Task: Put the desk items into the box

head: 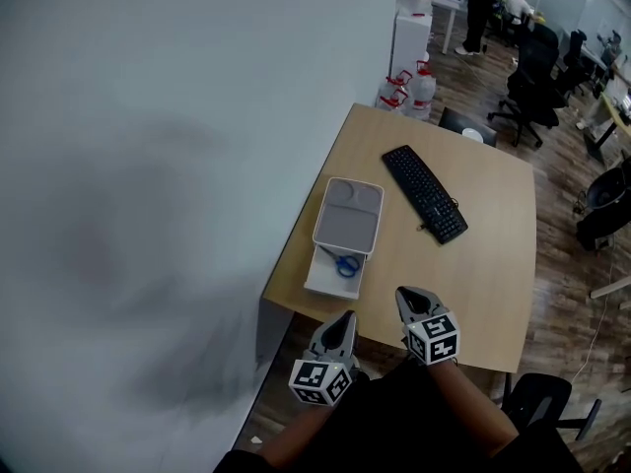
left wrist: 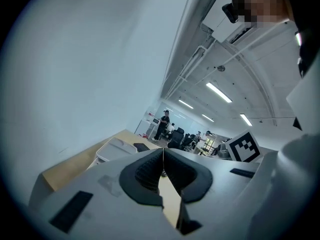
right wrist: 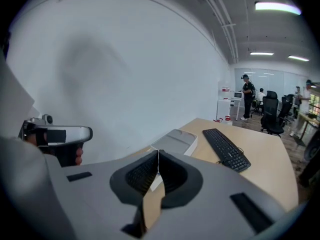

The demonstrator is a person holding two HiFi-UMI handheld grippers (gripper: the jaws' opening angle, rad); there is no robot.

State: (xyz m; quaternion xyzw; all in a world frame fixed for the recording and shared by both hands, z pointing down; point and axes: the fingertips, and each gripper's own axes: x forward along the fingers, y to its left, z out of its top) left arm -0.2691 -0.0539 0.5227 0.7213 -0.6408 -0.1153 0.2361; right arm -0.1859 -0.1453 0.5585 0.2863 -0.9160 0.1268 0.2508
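On the wooden desk (head: 493,264) a white box (head: 330,282) lies near the left edge, with a grey lid (head: 348,213) covering its far part. Blue-handled scissors (head: 342,262) lie in the uncovered near end. To the right of the box is a black keyboard (head: 424,192), which also shows as the keyboard (right wrist: 226,148) in the right gripper view. My left gripper (head: 344,319) hovers at the desk's near edge, shut and empty. My right gripper (head: 411,296) is beside it over the desk's front, jaws closed with nothing between them.
A white wall (head: 148,166) runs along the desk's left side. Water jugs (head: 409,87) stand past the far corner. Black office chairs (head: 537,77) and people are at the back right, and another chair (head: 537,402) is behind me.
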